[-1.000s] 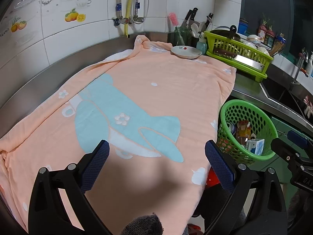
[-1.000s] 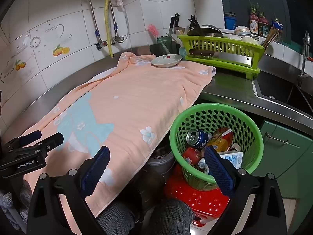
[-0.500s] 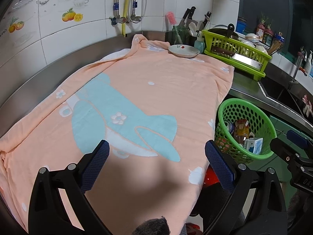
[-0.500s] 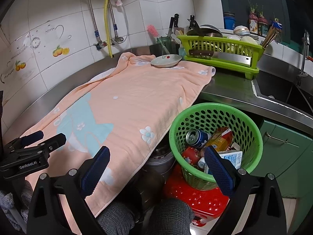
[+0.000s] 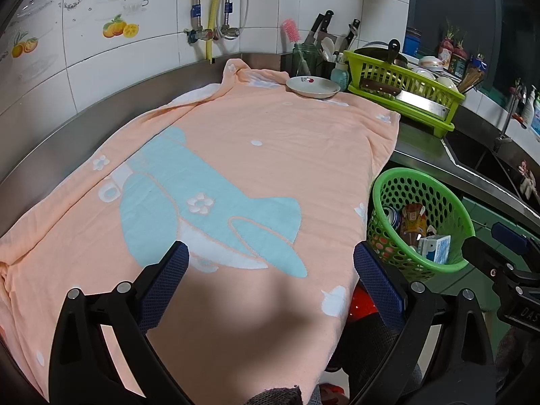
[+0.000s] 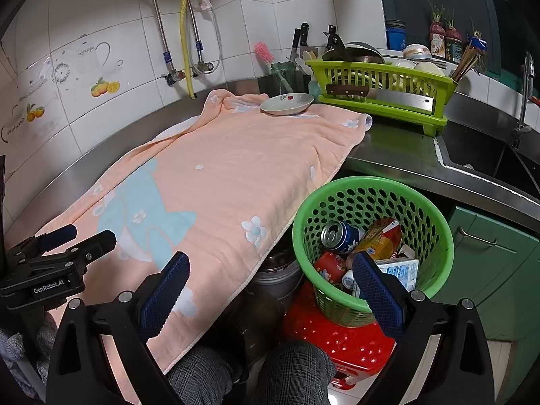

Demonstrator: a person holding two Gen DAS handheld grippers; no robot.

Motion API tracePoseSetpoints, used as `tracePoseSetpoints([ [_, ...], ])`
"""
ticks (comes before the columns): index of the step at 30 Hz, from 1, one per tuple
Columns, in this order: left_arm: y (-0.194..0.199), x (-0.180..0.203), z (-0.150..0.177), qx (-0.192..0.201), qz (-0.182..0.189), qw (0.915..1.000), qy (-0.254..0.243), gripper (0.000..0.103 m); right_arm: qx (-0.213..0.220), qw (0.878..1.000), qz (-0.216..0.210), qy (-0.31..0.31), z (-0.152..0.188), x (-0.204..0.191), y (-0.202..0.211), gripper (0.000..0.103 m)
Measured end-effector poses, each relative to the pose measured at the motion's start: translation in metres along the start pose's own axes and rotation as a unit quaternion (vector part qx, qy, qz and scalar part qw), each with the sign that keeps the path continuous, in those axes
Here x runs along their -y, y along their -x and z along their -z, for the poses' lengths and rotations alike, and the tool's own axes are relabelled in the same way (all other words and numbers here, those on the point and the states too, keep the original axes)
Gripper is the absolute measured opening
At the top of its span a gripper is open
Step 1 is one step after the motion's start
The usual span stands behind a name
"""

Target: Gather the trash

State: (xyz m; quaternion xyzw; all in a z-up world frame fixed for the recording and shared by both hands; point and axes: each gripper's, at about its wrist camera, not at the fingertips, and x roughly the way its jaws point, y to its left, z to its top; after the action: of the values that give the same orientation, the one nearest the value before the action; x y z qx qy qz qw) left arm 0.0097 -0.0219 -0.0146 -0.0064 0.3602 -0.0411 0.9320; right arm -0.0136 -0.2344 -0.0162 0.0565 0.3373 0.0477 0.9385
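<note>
Towel (image 5: 236, 168) covers steel worktop (image 6: 398, 155) ahead of both tools, left tool (image 5: 270, 270) and right tool (image 6: 270, 280) spread wide, empty; basket (image 6: 371, 189) below edge, right.

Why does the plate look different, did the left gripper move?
Yes. The left hand-held gripper swung slightly left: the plate and green basket slid rightward in its view.

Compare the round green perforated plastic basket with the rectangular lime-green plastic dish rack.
The round green perforated basket sits on a red stool below the counter; the rectangular lime-green dish rack stands on it. The basket holds cans and cartons; the rack holds dishes and a cleaver. The basket has holes, the rack slats. Both are green plastic.
</note>
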Motion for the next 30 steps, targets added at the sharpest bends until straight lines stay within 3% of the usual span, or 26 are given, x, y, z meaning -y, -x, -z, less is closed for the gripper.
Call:
tracePoseSetpoints([
  [30, -0.0024, 0.0012, 0.0015, -0.002, -0.005, 1.0, 0.001, 0.097, -0.007, 1.0, -0.001, 0.0, 0.0034, -0.0078, -0.0051, 0.094],
])
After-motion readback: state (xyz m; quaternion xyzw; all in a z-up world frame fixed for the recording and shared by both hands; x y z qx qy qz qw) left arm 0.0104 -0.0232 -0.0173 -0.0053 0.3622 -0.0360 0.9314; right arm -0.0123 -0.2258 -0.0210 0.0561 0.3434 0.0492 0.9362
